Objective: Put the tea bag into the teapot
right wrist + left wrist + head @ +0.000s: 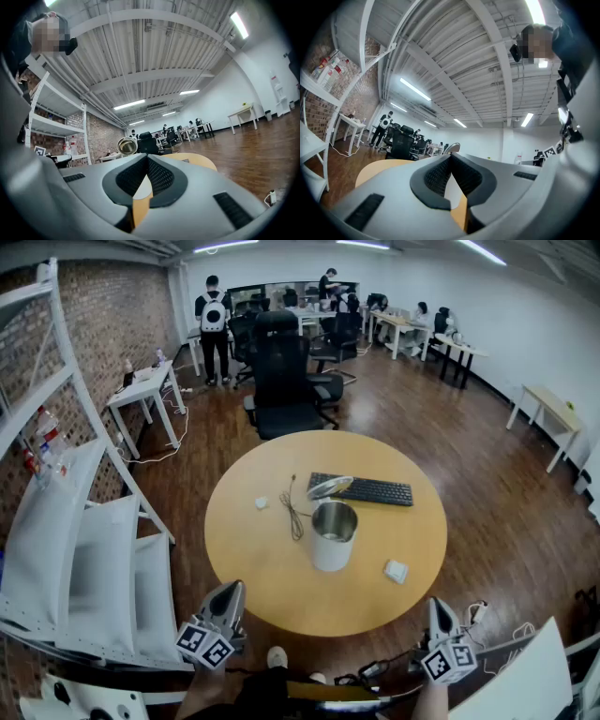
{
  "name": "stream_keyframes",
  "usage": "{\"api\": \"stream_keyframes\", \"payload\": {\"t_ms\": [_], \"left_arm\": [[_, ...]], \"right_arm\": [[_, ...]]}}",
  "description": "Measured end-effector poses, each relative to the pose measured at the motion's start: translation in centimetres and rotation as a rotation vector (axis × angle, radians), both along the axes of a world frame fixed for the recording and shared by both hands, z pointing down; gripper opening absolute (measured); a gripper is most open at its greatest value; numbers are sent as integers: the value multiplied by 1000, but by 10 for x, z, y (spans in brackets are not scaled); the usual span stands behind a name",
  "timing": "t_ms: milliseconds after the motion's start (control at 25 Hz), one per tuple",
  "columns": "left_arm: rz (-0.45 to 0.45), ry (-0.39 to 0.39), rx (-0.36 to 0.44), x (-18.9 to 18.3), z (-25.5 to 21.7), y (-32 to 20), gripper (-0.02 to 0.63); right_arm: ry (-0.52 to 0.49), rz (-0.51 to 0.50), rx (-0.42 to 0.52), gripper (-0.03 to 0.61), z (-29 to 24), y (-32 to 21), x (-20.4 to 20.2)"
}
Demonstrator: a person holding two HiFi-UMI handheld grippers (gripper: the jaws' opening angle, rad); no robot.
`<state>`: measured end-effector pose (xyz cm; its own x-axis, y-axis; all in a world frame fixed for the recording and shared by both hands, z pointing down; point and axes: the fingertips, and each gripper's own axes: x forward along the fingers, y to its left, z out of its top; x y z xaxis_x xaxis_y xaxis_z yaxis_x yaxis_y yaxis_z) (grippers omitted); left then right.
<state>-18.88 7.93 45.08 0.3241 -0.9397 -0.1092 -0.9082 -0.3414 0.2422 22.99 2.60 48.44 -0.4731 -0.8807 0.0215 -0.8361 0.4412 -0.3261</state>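
Observation:
A white teapot with a steel rim stands in the middle of the round wooden table, its lid tipped open behind it. The tea bag, a small white square packet, lies flat on the table to the right of the pot. My left gripper hangs at the table's near edge, left of the pot, jaws shut and empty. My right gripper is off the table's near right edge, shut and empty too. The open lid peeks over the left jaws and appears as a lid beyond the right jaws.
A black keyboard lies behind the teapot, a thin cable to its left, and a small white object further left. A black office chair stands beyond the table. White shelving runs along the left. People stand at far desks.

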Motion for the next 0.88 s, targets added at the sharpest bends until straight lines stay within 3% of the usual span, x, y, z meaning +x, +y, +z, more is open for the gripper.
{"api": "stream_keyframes", "payload": {"t_ms": [400,880], "left_arm": [[67,-14,-10,7,4,-57,-6],[143,-3,-7,-10,6,-136,-6]], "right_arm": [[77,107,-23,8,15,-23,22],[92,169,-16,9,9,-85,-8]]}}
